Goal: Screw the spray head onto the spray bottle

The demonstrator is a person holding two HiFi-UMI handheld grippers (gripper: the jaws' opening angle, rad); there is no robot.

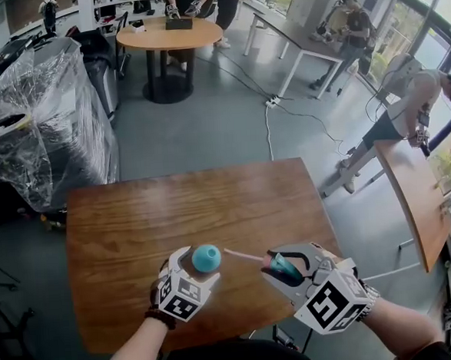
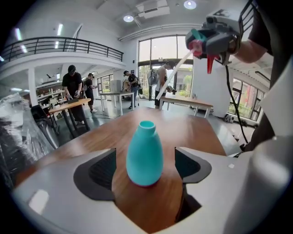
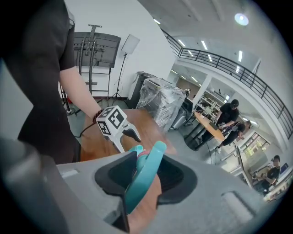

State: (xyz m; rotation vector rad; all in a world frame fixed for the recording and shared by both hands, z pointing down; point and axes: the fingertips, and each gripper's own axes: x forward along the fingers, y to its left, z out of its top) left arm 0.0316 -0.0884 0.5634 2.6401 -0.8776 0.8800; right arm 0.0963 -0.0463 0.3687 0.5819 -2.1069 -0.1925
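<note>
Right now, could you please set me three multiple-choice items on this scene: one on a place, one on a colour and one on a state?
1. Where is the spray bottle?
A) lying on the floor
B) standing on the wooden table
C) inside a box

2. What colour is the bottle's body?
A) teal
B) yellow
C) black

3. How does the left gripper stand?
A) shut on the bottle
B) shut and empty
C) open, with the bottle between its jaws

Answers:
1 B, it stands upright on the wood.
2 A, it is teal in each view that shows it.
3 C, gaps show between both pads and the bottle, while the right gripper is the one clamped, on the spray head.
</note>
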